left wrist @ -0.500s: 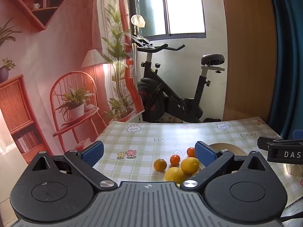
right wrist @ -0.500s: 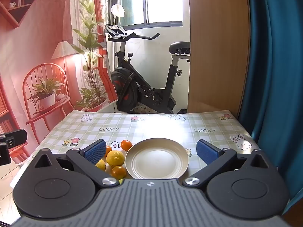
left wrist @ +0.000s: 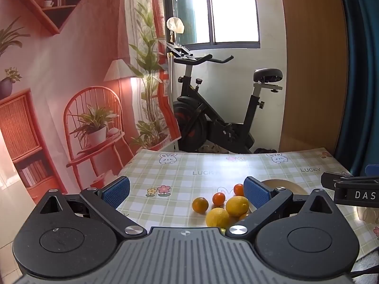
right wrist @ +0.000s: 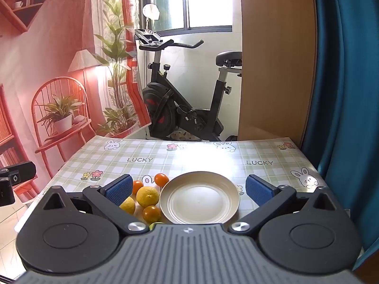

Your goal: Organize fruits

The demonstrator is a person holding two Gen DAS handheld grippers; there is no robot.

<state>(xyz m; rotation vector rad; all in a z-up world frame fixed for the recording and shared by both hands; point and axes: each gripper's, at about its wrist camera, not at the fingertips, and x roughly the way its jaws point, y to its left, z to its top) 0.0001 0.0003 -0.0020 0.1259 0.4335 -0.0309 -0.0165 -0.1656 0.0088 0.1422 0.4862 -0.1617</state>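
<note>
Left gripper [left wrist: 186, 191] nearest in its own view, blue pads [left wrist: 116, 191] spread to full width, nothing between them, nothing held. Fruit cluster on the checked tablecloth [left wrist: 180, 182] at about 1 o'clock from that gripper's middle: a lemon [left wrist: 217, 217] closest, a second lemon [left wrist: 237, 206] just beside it at 1 o'clock, touching or nearly so. A small orange [left wrist: 200, 205] at 10 o'clock of the near lemon, a smaller mandarin [left wrist: 218, 198] beyond, another mandarin [left wrist: 238, 189] farthest, next to the right-hand pad. Plate rim [left wrist: 287, 184] partly hidden behind that pad, at 2 o'clock.

Right gripper [right wrist: 189, 189] likewise spread wide, empty, hovering over the near table edge. Cream plate [right wrist: 221, 182] between its pads, bare. Fruit at 9 o'clock of the plate, just beside its rim: an orange [right wrist: 151, 213] nearest, a partly hidden lemon [right wrist: 128, 205] at 10 o'clock of it, a large lemon [right wrist: 148, 196] behind, two mandarins [right wrist: 161, 179] farthest. Something small and yellow-green at the very bottom of the pile, too hidden to tell.

Past the far table edge, at 12 o'clock, an exercise bike [right wrist: 184, 108] under a window.
</note>
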